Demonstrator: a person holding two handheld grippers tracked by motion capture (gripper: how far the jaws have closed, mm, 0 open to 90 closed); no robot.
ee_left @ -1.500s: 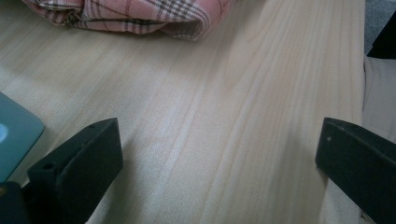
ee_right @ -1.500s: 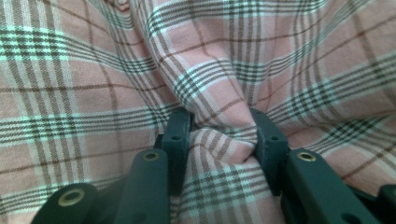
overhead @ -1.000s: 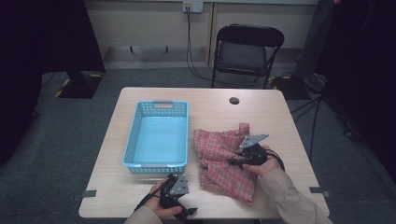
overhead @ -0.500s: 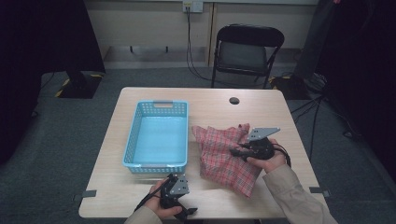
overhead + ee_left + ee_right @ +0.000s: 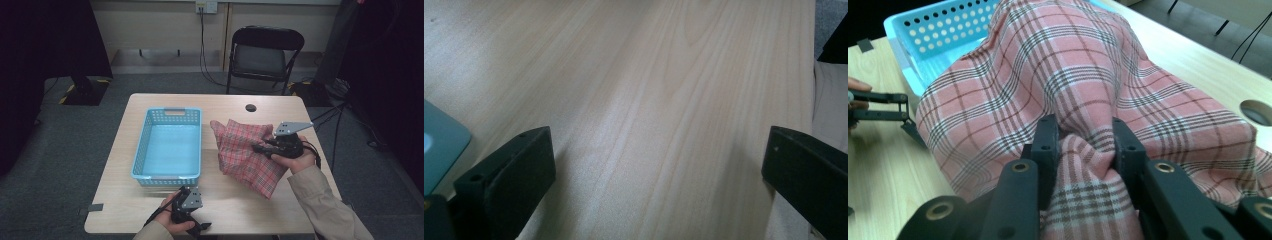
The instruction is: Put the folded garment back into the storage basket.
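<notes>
A red plaid cloth [image 5: 245, 152] lies draped on the right half of the table, with its right edge lifted. My right gripper [image 5: 261, 148] is shut on a bunched fold of that cloth [image 5: 1083, 152], which hangs away from the jaws toward the basket. The light blue perforated basket [image 5: 168, 145] stands empty left of the cloth. My left gripper [image 5: 197, 227] rests low at the table's front edge, open, with bare wood between its jaws [image 5: 654, 150].
The wooden table [image 5: 150, 210] has a round cable hole [image 5: 250, 107] near its far edge. A black folding chair [image 5: 262, 55] stands behind the table. A corner of the basket [image 5: 439, 145] shows at the left of the left gripper view.
My right gripper has pulled the cloth's edge up and to the right, stretching the cloth. The left gripper has stayed still.
</notes>
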